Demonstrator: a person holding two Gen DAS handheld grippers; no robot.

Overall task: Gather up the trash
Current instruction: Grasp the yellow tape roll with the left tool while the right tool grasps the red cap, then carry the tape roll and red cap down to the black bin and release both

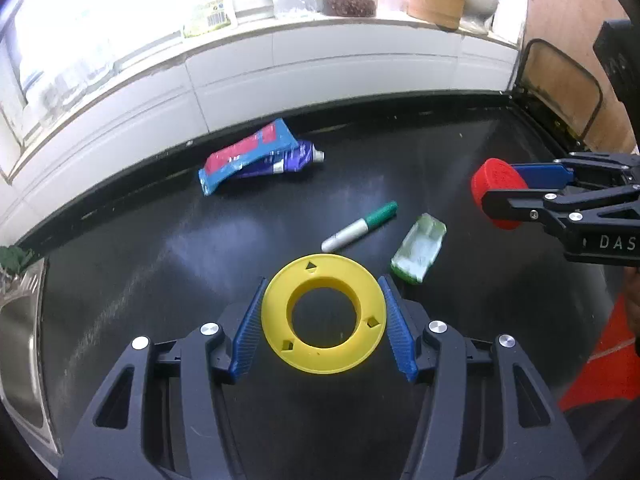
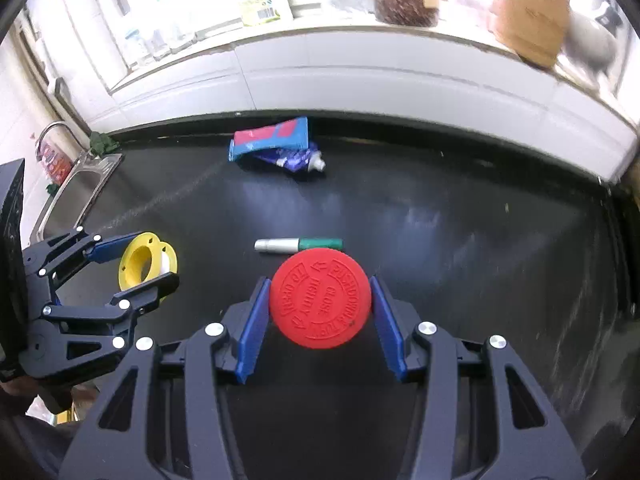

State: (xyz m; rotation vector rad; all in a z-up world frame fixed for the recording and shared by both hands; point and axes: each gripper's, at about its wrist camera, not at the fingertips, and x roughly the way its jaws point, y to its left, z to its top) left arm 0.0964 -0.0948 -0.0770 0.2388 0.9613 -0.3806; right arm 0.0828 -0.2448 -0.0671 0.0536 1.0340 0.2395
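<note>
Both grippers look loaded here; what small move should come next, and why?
Probably carry both loads off to the trash. The left gripper grips the yellow spool and the right gripper the red cap, so neither can take the green marker, green tray or tube yet.

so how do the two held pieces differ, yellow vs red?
The yellow spool is a flanged ring with an open centre; the red cap is a solid disc with embossed lettering. The left gripper holds the spool, the right gripper the cap. Both are round plastic, clamped at their rims.
</note>
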